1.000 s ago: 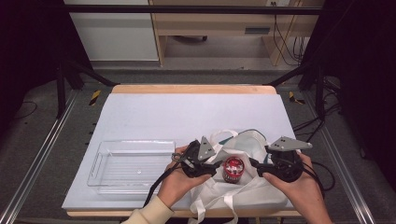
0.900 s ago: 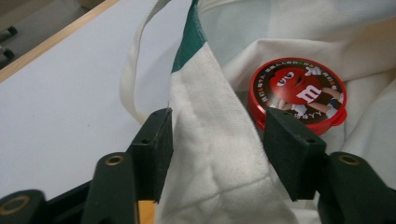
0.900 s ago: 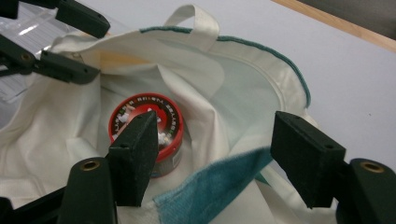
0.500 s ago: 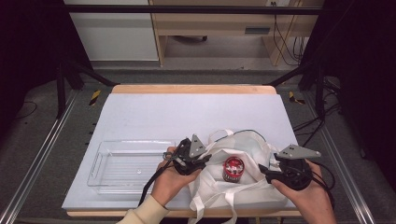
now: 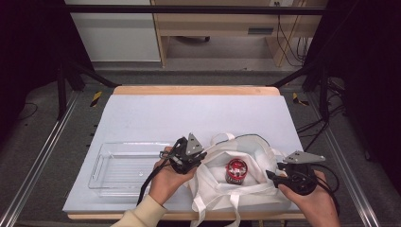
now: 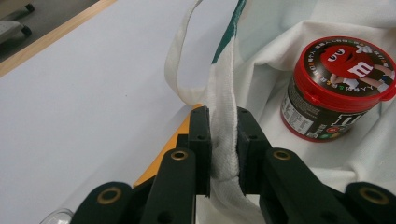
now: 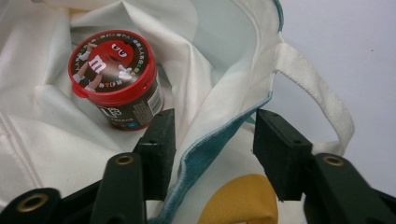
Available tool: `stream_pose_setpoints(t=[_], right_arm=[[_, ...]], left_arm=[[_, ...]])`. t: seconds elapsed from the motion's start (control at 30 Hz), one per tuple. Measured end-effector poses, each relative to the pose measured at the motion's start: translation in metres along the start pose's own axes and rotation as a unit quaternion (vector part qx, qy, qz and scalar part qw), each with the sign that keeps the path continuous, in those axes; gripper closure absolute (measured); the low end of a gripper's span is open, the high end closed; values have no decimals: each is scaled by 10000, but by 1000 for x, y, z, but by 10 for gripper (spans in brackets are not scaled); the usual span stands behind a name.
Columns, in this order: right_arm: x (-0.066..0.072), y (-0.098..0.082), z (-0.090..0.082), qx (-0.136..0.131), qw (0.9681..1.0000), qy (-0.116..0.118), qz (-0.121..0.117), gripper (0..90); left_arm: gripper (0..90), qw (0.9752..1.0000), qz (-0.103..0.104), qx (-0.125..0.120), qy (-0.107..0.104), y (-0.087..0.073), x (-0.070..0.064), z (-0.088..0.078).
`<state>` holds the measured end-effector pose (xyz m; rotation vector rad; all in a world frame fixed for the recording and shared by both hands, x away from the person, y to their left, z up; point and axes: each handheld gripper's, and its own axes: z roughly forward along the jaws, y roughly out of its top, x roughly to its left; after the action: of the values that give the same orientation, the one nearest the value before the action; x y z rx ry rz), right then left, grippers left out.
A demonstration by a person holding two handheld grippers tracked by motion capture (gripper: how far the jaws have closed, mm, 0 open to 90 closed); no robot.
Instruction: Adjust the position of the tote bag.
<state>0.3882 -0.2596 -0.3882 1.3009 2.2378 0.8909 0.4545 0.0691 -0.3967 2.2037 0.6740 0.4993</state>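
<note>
A white cloth tote bag (image 5: 213,190) lies open near the table's front edge. A red-lidded candy tub (image 5: 235,170) stands inside it. My left gripper (image 5: 201,159) is at the bag's left rim, and its jaws have just been closing. In the left gripper view the left gripper (image 6: 223,125) is shut on the bag's white rim band (image 6: 223,100), with the tub (image 6: 341,88) beyond. My right gripper (image 5: 271,174) is at the bag's right side. Its jaws have just been closing, and the right gripper (image 7: 215,140) stands open astride the teal-edged rim (image 7: 219,133), pads apart from it.
An empty clear plastic tray (image 5: 123,166) lies left of the bag, close to my left hand. The white table mat (image 5: 198,113) stretches behind the bag to a wooden far edge. Metal frame rails run along both sides of the table.
The left gripper has shifted left and its jaws have narrowed onto the bag's rim. The right gripper has moved right and toward the front edge. The bag's mouth is spread wider.
</note>
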Motion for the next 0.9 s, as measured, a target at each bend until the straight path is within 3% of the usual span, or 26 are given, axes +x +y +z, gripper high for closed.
stream_pose_setpoints(t=[0.27,0.53,0.9], right_arm=[[-1,-7,5,212,9997,154,2,661],[-4,-14,7,205,9995,204,-143,859],[-18,-20,6,104,9999,116,-41,879]], left_arm=[[799,10000,-76,-5,32,-3,5,0],[803,10000,-89,20,34,-5,7,-2],[806,9999,-120,36,50,-9,10,-2]])
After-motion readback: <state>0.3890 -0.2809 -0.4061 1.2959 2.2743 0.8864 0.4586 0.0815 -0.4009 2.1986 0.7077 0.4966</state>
